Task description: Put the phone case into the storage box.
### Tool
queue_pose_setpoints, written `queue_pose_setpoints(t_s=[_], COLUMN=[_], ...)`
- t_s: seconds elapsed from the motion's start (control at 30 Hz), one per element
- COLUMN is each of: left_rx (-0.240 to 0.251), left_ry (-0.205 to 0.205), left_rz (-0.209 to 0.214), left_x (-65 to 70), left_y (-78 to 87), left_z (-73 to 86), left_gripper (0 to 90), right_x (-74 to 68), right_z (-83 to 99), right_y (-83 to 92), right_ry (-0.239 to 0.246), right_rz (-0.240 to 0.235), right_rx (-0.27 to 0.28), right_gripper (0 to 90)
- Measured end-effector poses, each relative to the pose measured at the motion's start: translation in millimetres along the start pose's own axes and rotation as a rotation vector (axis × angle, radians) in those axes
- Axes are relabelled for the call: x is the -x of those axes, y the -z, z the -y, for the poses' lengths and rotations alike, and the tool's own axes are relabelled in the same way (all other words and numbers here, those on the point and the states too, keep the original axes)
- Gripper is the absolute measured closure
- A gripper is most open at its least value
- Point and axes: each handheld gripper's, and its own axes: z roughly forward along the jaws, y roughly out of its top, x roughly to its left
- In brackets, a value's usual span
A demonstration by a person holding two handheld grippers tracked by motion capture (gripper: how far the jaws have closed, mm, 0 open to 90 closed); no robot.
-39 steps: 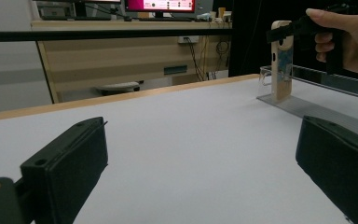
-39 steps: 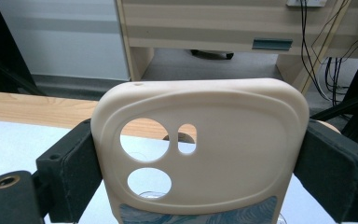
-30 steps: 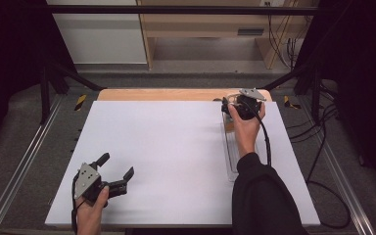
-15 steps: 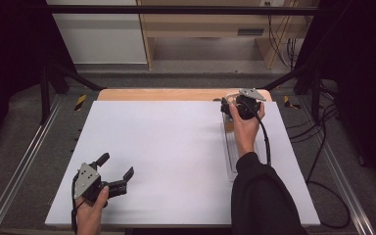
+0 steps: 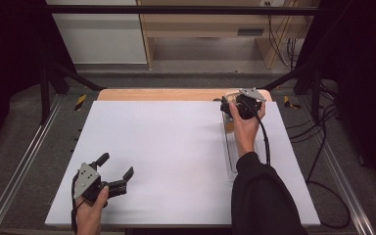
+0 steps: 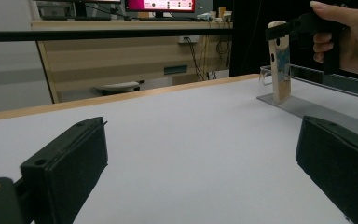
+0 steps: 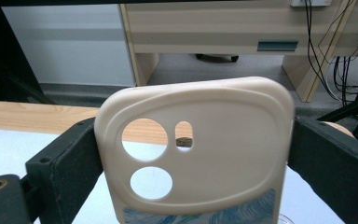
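phone case (image 7: 200, 154) (upright) in clear rack (image 5: 231, 156); table (image 5: 166, 147) bare

no visible change, right gripper (image 5: 229, 108) still clamped on phone case (image 7: 196, 154), left gripper (image 5: 115, 171) unmoved

High view: overhead, facing forward. 2 gripper views: low, close; left shares phone case (image 6: 279, 60) with right.

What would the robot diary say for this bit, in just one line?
right hand-held gripper: shut on phone case, upright over clear tray | left hand-held gripper: open, empty, near table front
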Motion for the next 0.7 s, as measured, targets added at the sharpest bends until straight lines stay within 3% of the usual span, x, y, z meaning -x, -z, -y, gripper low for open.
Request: queue_pose_setpoints(t_s=[0.3, 0.7], left_rx=[0.001, 0.002], left_ry=[-0.001, -0.002], left_rz=[0.000, -0.003], left_x=[0.3, -0.4], left_y=[0.1, 0.5], left_z=[-0.1, -0.3], left_gripper=[1.7, 1.7], right_x=[-2.4, -1.7], right_z=[-2.3, -2.9], right_y=[2.5, 4.1], right_ry=[0.007, 0.013], right_rz=[0.006, 0.005], right_rx=[0.028, 0.021], right_gripper=[5.1, 5.2])
